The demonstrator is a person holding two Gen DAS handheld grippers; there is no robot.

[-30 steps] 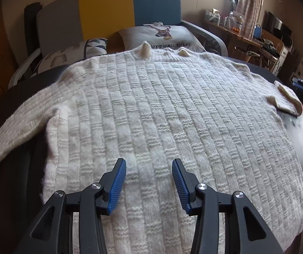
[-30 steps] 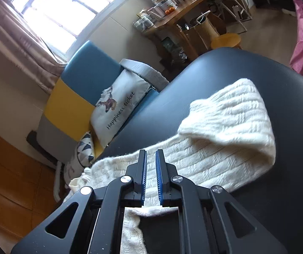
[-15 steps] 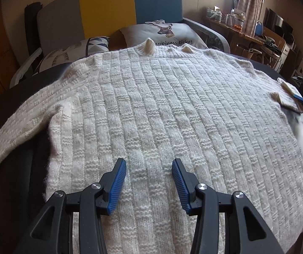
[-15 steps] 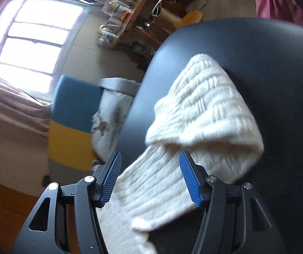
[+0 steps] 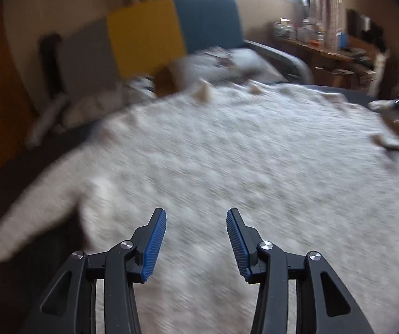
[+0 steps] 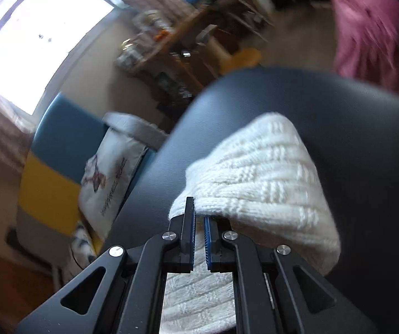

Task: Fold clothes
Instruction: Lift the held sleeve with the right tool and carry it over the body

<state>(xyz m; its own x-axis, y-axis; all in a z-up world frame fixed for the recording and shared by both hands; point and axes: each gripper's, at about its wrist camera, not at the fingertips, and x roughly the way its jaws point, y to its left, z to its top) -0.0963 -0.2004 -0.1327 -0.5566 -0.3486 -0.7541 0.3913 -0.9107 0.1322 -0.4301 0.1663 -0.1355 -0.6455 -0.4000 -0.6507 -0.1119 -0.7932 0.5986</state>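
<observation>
While the cream knitted sweater (image 5: pixel 241 167) lies spread flat over the dark round tabletop (image 6: pixel 338 117), the left tool (image 5: pixel 196 222) hangs over the garment's lower body with its blue pads (image 5: pixel 155 245) set well apart and only knit showing in the gap between them. The left wrist view is blurred, so the weave reads only as a pale ribbed surface. One sleeve (image 5: pixel 29 217) stretches out to the left across the dark surface. The neckline lies at the far edge, nearest the sofa (image 5: pixel 171 30) with its grey, yellow and blue back panels, where a printed cushion (image 5: pixel 227 61) leans on the seat.

In the right wrist view, the right tool (image 6: pixel 198 217) has its jaws drawn together on the sweater's other sleeve (image 6: pixel 260 183). The knit edge sits pinched between the blue pads (image 6: pixel 207 239), and more of the sleeve shows below, through the tool's black frame. Beyond the fingertips the sleeve is doubled over on itself in a thick rounded fold that rests on the tabletop. That fold lies near the tabletop's rim.

Behind it a wooden side table (image 6: pixel 177 44) crowded with jars and small items stands under a bright window (image 6: pixel 40 41), and a pink fabric (image 6: pixel 375 27) shows at the upper right. The same cushion (image 6: pixel 110 172) and the blue and yellow sofa panels appear at the left of this view.
</observation>
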